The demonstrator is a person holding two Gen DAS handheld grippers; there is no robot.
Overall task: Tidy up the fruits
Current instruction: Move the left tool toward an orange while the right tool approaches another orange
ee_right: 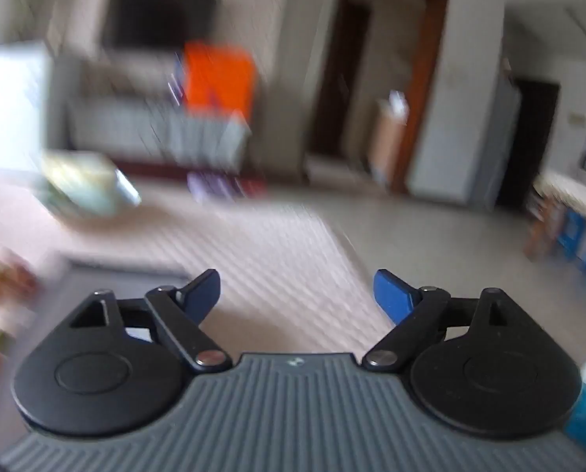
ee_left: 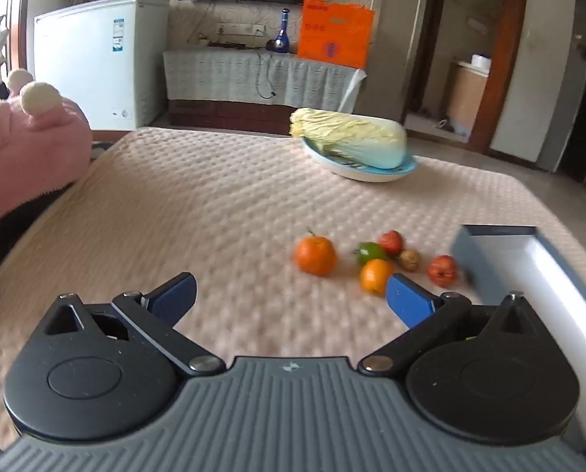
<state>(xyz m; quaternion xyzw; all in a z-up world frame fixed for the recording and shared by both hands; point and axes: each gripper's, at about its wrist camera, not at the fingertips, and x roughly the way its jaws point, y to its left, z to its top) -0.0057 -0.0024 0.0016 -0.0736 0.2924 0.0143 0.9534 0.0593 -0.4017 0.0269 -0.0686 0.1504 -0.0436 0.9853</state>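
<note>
Several small fruits lie on the beige quilted table: a large orange [ee_left: 315, 255], a smaller orange [ee_left: 375, 276], a green fruit [ee_left: 370, 251], two red apples [ee_left: 391, 241] [ee_left: 443, 270] and a brown fruit [ee_left: 409, 259]. A grey open box [ee_left: 501, 259] stands right of them. My left gripper [ee_left: 291, 295] is open and empty, just short of the fruits. My right gripper [ee_right: 296, 293] is open and empty over the table's right part; its view is motion-blurred, with the fruits [ee_right: 2, 279] smeared at far left.
A Chinese cabbage [ee_left: 351, 141] lies on a blue-rimmed plate [ee_left: 371, 175] at the table's far side. A pink plush item [ee_left: 25, 133] sits at the left edge. The table's right edge [ee_right: 344, 244] drops to the floor. A white freezer [ee_left: 92, 59] stands behind.
</note>
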